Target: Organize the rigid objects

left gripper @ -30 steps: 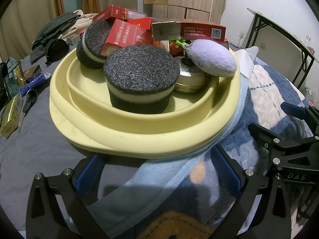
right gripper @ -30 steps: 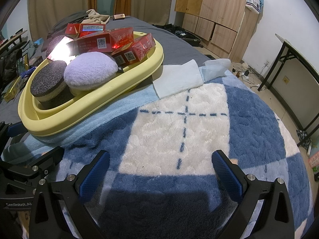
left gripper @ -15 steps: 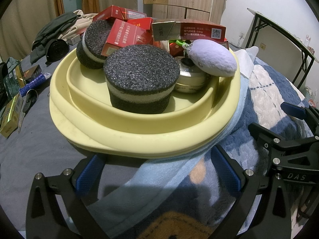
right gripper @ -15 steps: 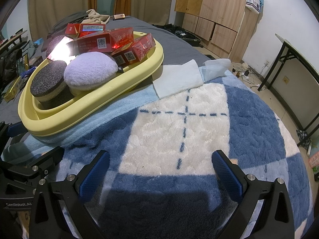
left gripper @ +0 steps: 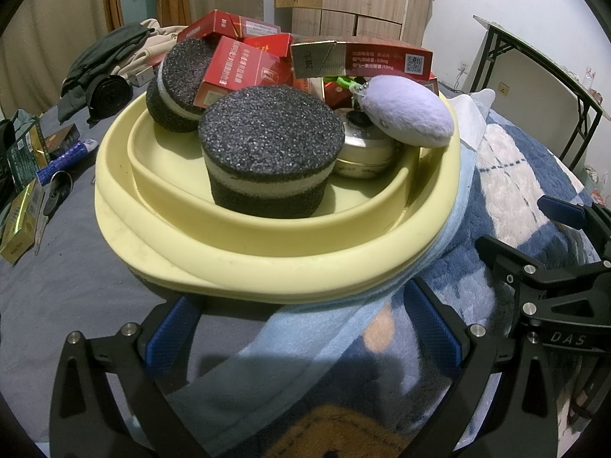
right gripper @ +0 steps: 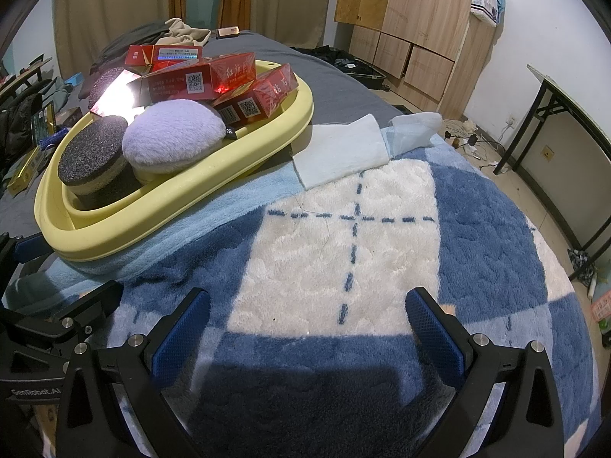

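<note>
A yellow basin [left gripper: 267, 271] [right gripper: 214, 187] sits on the bed. It holds two round black sponge blocks [left gripper: 267, 152] [right gripper: 93, 156], several red cartons [left gripper: 362, 59] [right gripper: 198, 80], a round tin [left gripper: 362, 152] and a lilac plush pad [left gripper: 408, 110] [right gripper: 173, 133]. My left gripper [left gripper: 301, 332] is open and empty, just in front of the basin's near rim. My right gripper [right gripper: 305, 328] is open and empty over the blue and white blanket [right gripper: 382, 236], right of the basin.
A pale blue towel [right gripper: 343, 152] lies under and beside the basin. Small boxes and a tube [left gripper: 26, 175] lie on the grey sheet at left, dark clothes [left gripper: 103, 72] behind. A black-legged table [right gripper: 553, 122] and wooden wardrobe [right gripper: 420, 19] stand at right.
</note>
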